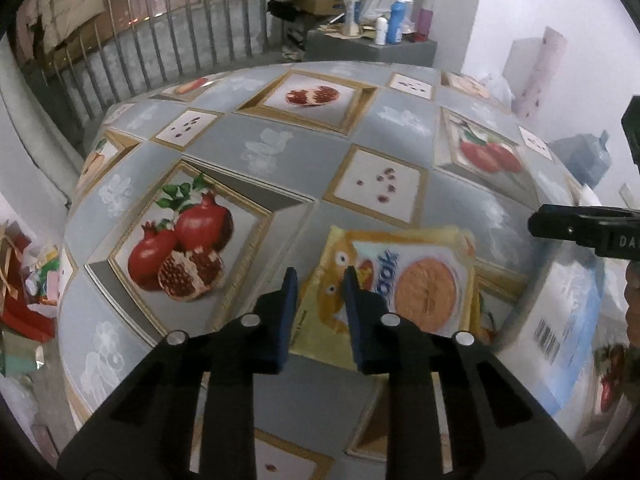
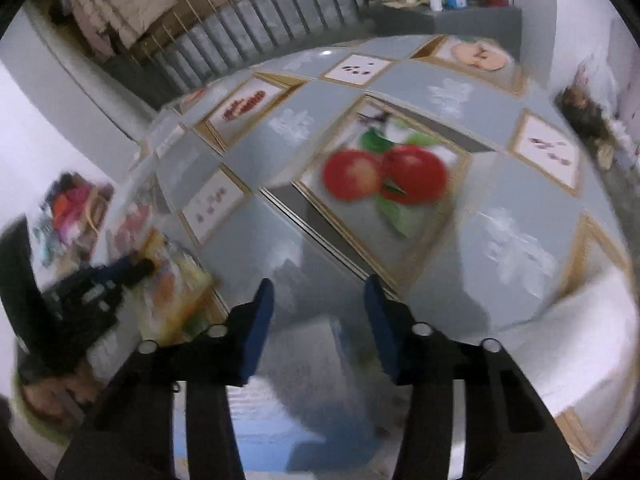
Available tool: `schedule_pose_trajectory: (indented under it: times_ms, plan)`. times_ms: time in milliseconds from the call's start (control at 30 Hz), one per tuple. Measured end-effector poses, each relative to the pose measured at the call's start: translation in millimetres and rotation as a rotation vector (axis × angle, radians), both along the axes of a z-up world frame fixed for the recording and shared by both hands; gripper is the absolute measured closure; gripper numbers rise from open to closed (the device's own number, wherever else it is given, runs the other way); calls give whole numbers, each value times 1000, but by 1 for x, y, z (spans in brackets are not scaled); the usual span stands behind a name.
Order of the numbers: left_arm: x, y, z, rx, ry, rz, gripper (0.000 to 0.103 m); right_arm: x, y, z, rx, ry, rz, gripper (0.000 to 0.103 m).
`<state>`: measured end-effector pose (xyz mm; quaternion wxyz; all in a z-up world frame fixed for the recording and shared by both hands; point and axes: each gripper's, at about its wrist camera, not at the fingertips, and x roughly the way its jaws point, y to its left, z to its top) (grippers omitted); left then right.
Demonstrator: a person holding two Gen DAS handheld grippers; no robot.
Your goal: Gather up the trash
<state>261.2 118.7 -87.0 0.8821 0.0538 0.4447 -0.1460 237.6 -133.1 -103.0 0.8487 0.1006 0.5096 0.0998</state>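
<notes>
- The left gripper (image 1: 318, 280), black with blue finger pads, has its jaws released, a gap between the pads; it hovers low over the near left corner of a flat yellow biscuit wrapper (image 1: 394, 284) printed with a round biscuit, and contact cannot be told.
- The wrapper lies flat on the round table (image 1: 280, 168), covered by a grey oilcloth with framed pomegranate and apple prints, at the near side.
- Just right of the wrapper lies a white and pale blue plastic package (image 1: 568, 332) with a barcode.
- The right gripper (image 2: 318, 304) is also released, pads well apart, above that blurred white and blue package (image 2: 288, 400).
- In the right wrist view, the left gripper (image 2: 100, 280) sits beside the yellow wrapper (image 2: 176, 296) at far left.
</notes>
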Motion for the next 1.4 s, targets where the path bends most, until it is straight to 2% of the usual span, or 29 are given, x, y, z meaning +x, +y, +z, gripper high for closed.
schedule_pose_trajectory:
  times_ms: [167, 333, 467, 700, 767, 800, 867, 900, 967, 1000, 1067, 1167, 1233, 1300, 1333, 1367, 1400]
  plan:
    - [-29, -13, -1, 17, -12, -51, 85, -45, -26, 1, -30, -1, -27, 61]
    - [-61, -23, -1, 33, -21, -95, 85, -101, -47, 2, -105, 4, -73, 61]
    - [-83, -24, -1, 31, -20, -104, 85, -135, -59, 3, -101, 17, -103, 61]
    - [-109, -19, 0, -9, 7, -86, 85, -172, -77, 3, 50, 15, -133, 61]
    - [-113, -16, 1, -30, 22, -82, 84, -177, -87, 9, 131, -11, -135, 61]
    - [-114, -15, 1, -41, 29, -82, 84, -180, -95, 16, 205, -40, -132, 60]
    - [-115, -11, 2, -66, 43, -80, 78, -185, -107, 26, 284, -85, -139, 52]
    - [-116, -9, 5, -79, 43, -75, 70, -188, -114, 32, 318, -111, -150, 50]
    - [-120, -6, 12, -96, 16, -66, 57, -192, -127, 42, 321, -150, -192, 47]
    - [-121, -5, 15, -99, 4, -65, 53, -195, -135, 44, 277, -155, -230, 46]
    - [-123, -6, 22, -98, -23, -59, 35, -195, -137, 40, 175, -131, -261, 46]
    - [-123, -7, 31, -112, -31, -51, 25, -193, -126, 27, 17, -82, -247, 46]
    - [-122, -8, 35, -130, -26, -45, 19, -189, -119, 16, -38, -50, -221, 46]
    - [-121, -8, 39, -146, -21, -32, 19, -186, -115, 5, -98, -19, -208, 61]
    - [-120, -9, 40, -154, -17, -23, 18, -186, -114, 5, -125, -32, -208, 74]
    - [-119, -9, 41, -158, -15, -17, 17, -187, -118, 5, -104, -27, -207, 89]
    - [-118, -9, 42, -167, -14, -7, 16, -187, -126, 5, -58, -24, -216, 98]
